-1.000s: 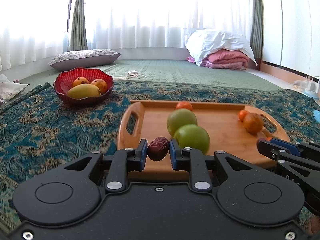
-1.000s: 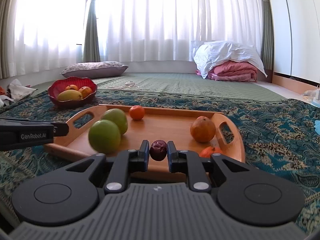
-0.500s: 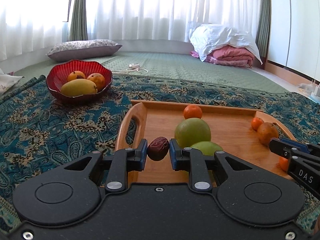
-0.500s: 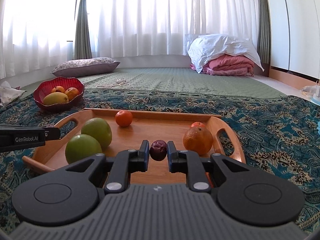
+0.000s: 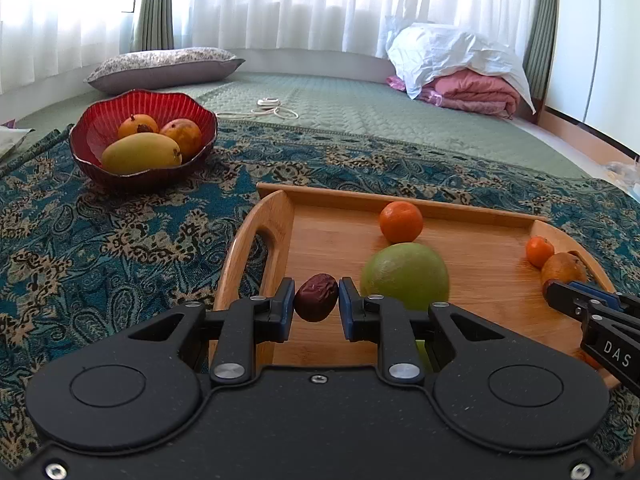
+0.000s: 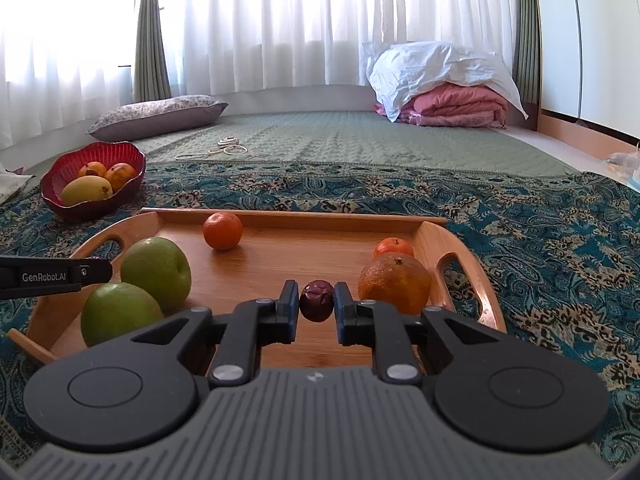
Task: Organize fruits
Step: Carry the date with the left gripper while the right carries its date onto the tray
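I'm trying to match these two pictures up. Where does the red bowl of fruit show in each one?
Left wrist view: the red bowl sits upper left on the patterned cloth, beyond the wooden tray's left handle.
Right wrist view: the red bowl is at the far left, smaller, beyond the tray's left corner.
Shared landmark: the lone small orange by the tray's far rim.

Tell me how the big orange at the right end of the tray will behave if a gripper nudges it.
The big orange is round and sits loose on the smooth wooden tray, so it would probably roll. It seems to touch the smaller orange behind it, which may shift too. The raised handle beside it should stop it.
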Tool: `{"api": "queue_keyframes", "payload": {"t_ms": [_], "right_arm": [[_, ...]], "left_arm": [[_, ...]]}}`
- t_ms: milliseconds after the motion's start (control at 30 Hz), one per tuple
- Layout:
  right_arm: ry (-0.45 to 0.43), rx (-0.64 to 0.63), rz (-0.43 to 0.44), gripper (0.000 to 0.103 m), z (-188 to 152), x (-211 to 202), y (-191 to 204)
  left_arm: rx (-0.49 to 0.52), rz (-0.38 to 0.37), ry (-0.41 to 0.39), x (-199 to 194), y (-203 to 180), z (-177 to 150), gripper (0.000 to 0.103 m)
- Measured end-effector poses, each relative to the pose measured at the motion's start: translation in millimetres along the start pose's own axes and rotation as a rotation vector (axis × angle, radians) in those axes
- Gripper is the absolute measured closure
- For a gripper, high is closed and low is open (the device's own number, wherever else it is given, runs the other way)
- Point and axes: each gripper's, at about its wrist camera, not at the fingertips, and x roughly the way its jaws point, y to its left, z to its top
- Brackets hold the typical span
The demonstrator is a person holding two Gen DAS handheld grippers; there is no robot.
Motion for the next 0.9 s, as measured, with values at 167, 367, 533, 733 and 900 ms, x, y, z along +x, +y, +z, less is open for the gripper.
{"api": "queue_keyframes", "payload": {"t_ms": [167, 367, 533, 733, 900], "right_arm": [[0.018, 0.013, -0.003, 0.081, 2, 9, -2], [0.051, 0.031, -0.002, 0.081, -1, 18, -5], [0.066, 0.044, -0.004, 0.081, -2, 21, -6], [0.078, 0.055, -0.003, 0.081, -4, 23, -8], [0.084, 0.060, -0.003, 0.081, -4, 23, -8]], "left_arm": [[0.012, 0.003, 0.013, 11, -2, 1, 0.081], [0.006, 0.007, 0.013, 16, -2, 3, 0.081], [-0.006, 0.013, 0.019, 20, 1, 3, 0.081], [-0.015, 0.028, 0.034, 25, 5, 3, 0.081], [-0.016, 0.024, 0.039, 26, 5, 2, 0.081]]}}
